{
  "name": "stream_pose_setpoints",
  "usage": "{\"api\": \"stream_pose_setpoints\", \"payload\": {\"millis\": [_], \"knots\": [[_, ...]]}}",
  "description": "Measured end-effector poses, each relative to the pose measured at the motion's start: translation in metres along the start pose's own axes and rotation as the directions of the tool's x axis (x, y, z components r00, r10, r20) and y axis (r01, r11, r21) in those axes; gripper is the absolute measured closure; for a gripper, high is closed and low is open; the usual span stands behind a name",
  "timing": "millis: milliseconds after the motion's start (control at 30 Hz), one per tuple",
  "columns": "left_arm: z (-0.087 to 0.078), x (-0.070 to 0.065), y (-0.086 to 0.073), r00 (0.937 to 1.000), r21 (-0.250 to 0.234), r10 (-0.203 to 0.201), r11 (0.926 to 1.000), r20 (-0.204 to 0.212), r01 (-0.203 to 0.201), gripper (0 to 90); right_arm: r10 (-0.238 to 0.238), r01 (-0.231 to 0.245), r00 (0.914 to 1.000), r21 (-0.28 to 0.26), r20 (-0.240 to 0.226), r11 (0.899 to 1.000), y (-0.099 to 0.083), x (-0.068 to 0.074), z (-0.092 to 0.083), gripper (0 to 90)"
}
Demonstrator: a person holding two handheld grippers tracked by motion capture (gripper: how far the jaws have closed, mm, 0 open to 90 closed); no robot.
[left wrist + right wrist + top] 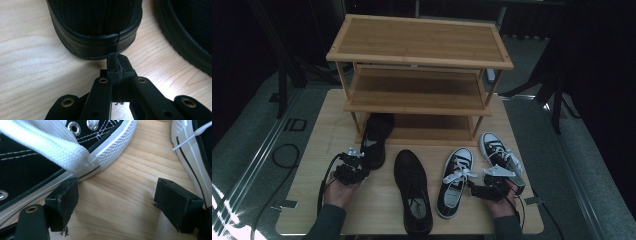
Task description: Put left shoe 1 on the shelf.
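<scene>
My left hand-held gripper (117,65), jaws closed empty, touches the heel of the black sneaker (95,27) at upper centre; my right hand-held gripper (117,205) gapes wide between two canvas sneakers (32,170), bare bench (125,195) between them.

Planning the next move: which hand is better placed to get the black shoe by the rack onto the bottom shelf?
Left. Its tool is shut at the heel of the black shoe, whose toe already points under the rack.

Both forearms reach in from the near edge, hands low over the table. The left gripper (117,63) has its jaws pressed together. The right gripper (115,197) holds its jaws wide apart.
</scene>
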State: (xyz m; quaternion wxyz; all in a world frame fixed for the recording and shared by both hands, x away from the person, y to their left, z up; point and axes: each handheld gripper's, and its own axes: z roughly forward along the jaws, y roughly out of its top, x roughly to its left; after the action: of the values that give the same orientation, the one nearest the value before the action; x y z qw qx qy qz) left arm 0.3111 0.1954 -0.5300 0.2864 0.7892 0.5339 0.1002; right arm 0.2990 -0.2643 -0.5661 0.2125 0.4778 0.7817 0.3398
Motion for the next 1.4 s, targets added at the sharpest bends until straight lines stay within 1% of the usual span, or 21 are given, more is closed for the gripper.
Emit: {"api": "stream_pose_setpoints", "payload": {"millis": [100, 200, 267, 367, 400, 467, 600, 633, 700, 867, 1000, 1067, 1200, 1400], "knots": [[0.001, -0.002, 0.005, 1.0, -0.01, 0.005, 0.9999, -0.007, -0.005, 89.4, 0.0, 0.0, 1.0, 0.0, 0.0, 1.0, 0.0, 0.0, 0.0, 19.4], [0.002, -0.003, 0.008, 1.0, -0.012, 0.006, 0.9999, -0.003, -0.006, 89.4, 0.0, 0.0, 1.0, 0.0, 0.0, 1.0, 0.0, 0.0, 0.0, 19.4], [0.003, -0.004, 0.007, 0.9999, -0.005, 0.01, 0.9999, -0.008, -0.01, 89.3, 0.0, 0.0, 1.0, 0.0, 0.0, 1.0, 0.0, 0.0, 0.0, 19.5], [0.006, -0.005, 0.005, 0.9999, 0.005, 0.011, 0.9999, -0.004, -0.011, 88.9, 0.0, 0.0, 1.0, 0.0, 0.0, 1.0, 0.0, 0.0, 0.0, 19.5], [0.011, -0.005, 0.002, 0.9998, 0.028, 0.016, 0.9995, -0.014, -0.016, 88.9, 0.0, 0.0, 1.0, 0.0, 0.0, 1.0, 0.0, 0.0, 0.0, 19.5], [0.014, -0.004, 0.001, 0.9996, 0.044, 0.017, 0.9989, -0.021, -0.017, 88.9, 0.0, 0.0, 1.0, 0.0, 0.001, 1.0, 0.0, 0.0, 0.0, 19.5], [0.011, -0.001, 0.004, 0.9997, 0.021, -0.004, 0.9998, -0.023, 0.004, 89.1, 0.0, 0.0, 1.0, 0.0, 0.0, 1.0, 0.0, 0.0, 0.0, 19.5], [0.01, 0.0, 0.006, 0.9998, 0.019, -0.006, 0.9998, -0.021, 0.006, 89.3, 0.0, 0.0, 1.0, 0.0, 0.0, 1.0, 0.0, 0.0, 0.0, 19.5], [0.01, 0.001, 0.008, 0.9995, 0.021, -0.003, 0.9998, -0.03, 0.004, 89.3, 0.0, 0.0, 1.0, 0.0, 0.0, 1.0, 0.0, 0.0, 0.0, 19.4], [0.014, 0.001, 0.011, 0.9995, 0.021, -0.015, 0.9997, -0.027, 0.016, 89.3, 0.0, 0.0, 1.0, 0.0, 0.001, 1.0, 0.0, 0.0, 0.0, 19.5], [0.015, 0.002, 0.016, 0.9991, 0.008, -0.03, 0.9995, -0.029, 0.03, 89.3, 0.0, 0.0, 1.0, 0.0, 0.0, 1.0, 0.0, 0.0, 0.0, 19.5], [0.018, 0.002, 0.02, 0.9986, 0.008, -0.032, 0.9994, -0.041, 0.032, 89.4, 0.0, 0.0, 1.0, 0.0, 0.0, 1.0, 0.0, 0.0, 0.0, 19.5], [0.023, 0.004, 0.025, 0.9981, 0.003, -0.04, 0.9992, -0.047, 0.041, 89.3, 0.0, 0.0, 1.0, 0.0, 0.0, 1.0, 0.0, 0.0, 0.0, 19.5], [0.033, 0.004, 0.037, 0.9969, -0.001, -0.05, 0.9987, -0.061, 0.05, 89.3, 0.0, 0.0, 1.0, 0.0, 0.0, 1.0, 0.0, 0.0, 0.0, 19.5]]}}
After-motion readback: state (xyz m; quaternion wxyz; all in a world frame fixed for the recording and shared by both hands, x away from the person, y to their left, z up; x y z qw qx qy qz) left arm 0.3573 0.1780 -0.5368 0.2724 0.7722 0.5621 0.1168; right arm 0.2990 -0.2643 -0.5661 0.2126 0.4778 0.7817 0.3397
